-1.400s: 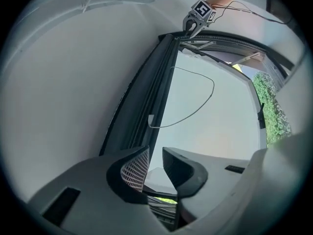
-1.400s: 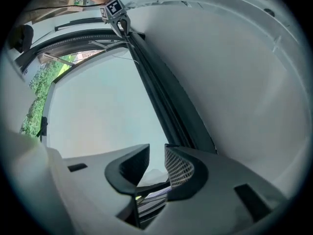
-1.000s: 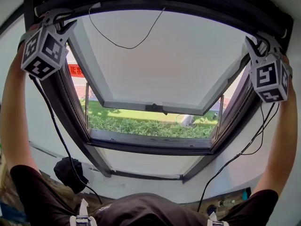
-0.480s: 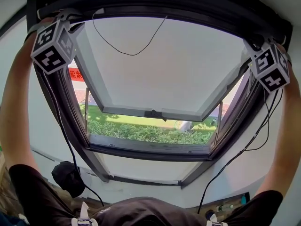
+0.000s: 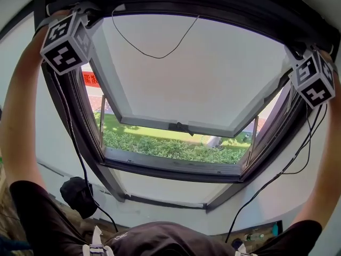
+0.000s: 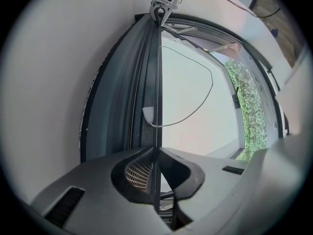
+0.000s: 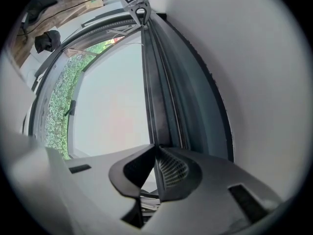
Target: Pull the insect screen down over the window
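Observation:
The insect screen is rolled up in the dark housing [image 5: 186,1] along the top of the window. Its thin dark pull bar [image 6: 157,82] runs edge-on away from the left gripper; the right gripper view shows the same bar [image 7: 149,82]. My left gripper [image 5: 88,14] is at the bar's left end, my right gripper [image 5: 295,49] at its right end. Both pairs of jaws are closing, with the bar's thin edge between them. The left gripper [image 6: 155,153] and the right gripper [image 7: 156,148] each pinch that edge.
The glass sash [image 5: 181,73] is tilted open outwards, with a thin cord [image 5: 154,52] looping across it. A green hedge [image 5: 170,148] lies outside below. Gripper cables [image 5: 69,143] hang down beside the frame. A black object [image 5: 77,193] sits low at the left.
Both grippers have moved up a little towards the top of the frame, against the rolled screen's bar. The window and sash have not moved.

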A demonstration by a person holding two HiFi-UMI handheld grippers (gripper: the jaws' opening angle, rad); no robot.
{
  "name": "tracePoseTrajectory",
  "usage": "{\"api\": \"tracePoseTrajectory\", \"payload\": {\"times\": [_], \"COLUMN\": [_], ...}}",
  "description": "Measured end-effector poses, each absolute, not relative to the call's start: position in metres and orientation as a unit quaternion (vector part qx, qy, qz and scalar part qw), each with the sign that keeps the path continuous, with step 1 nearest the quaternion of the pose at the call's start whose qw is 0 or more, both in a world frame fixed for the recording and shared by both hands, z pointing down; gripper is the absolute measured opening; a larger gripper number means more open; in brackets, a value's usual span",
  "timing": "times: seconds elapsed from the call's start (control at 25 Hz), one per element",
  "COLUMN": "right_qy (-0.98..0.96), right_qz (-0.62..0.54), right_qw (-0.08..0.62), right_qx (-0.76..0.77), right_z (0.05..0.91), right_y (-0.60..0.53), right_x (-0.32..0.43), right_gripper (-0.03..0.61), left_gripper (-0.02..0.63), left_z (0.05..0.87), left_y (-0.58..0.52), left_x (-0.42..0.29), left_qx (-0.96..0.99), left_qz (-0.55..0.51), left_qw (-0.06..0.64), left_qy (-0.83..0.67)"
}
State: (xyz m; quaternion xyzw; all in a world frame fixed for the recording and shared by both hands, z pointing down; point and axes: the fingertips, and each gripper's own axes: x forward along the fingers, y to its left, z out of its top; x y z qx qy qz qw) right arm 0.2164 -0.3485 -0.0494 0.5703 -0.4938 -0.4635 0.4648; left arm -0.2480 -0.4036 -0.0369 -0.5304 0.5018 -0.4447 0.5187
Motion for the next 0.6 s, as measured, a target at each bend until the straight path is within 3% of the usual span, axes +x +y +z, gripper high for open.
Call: {"api": "tracePoseTrajectory", "payload": {"times": [0.6], "right_qy": [-0.521], "right_qz": [-0.407], "right_qw": [0.502], "right_qx": [0.558], "right_z": [-0.019], "right_y": [-0.347], "right_x": [0.217], "right_gripper": [0.032], "left_gripper": [0.029], "left_z": [-0.012], "left_y": [-0.398], "left_x": [-0.243], "left_qx": [-0.556], "left_qz": [-0.473], "left_qw": [0.492], "left_qy": [0.475]}}
